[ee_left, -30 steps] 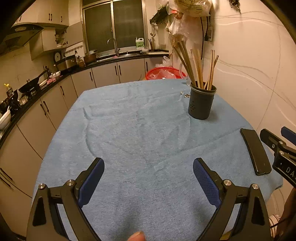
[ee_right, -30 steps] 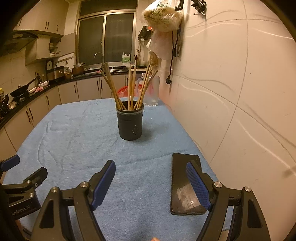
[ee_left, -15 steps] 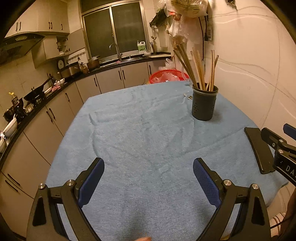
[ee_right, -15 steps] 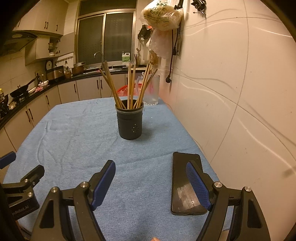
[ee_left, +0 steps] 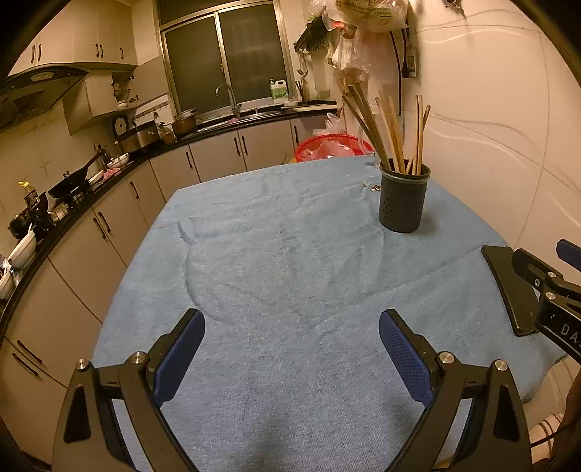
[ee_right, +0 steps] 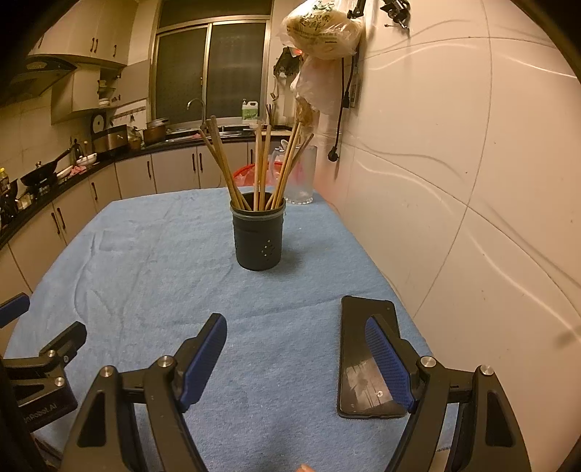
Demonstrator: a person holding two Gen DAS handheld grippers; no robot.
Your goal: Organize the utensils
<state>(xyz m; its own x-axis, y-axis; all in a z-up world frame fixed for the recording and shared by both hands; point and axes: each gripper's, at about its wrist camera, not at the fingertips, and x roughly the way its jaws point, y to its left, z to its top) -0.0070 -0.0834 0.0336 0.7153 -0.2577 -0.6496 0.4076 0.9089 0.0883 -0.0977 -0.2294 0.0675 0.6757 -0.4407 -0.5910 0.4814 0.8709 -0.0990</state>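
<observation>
Nothing moved: one holder (ee_right: 258, 239), one phone (ee_right: 366, 355), two open claws

I'm seeing very little legible txt here. Right gripper (ee_left: 559, 319), as it's showing in left wrist view: white letters "DA" on its black body, rest is running off the frame edge. Left gripper (ee_right: 40, 385), in right wrist view: faint white print ending "Robot.AI", first chars too dim to make out. Plastic bag (ee_right: 319, 31) hanging on the wall is carrying green print, too blurred to read. I'm finding nothing else readable.
</observation>
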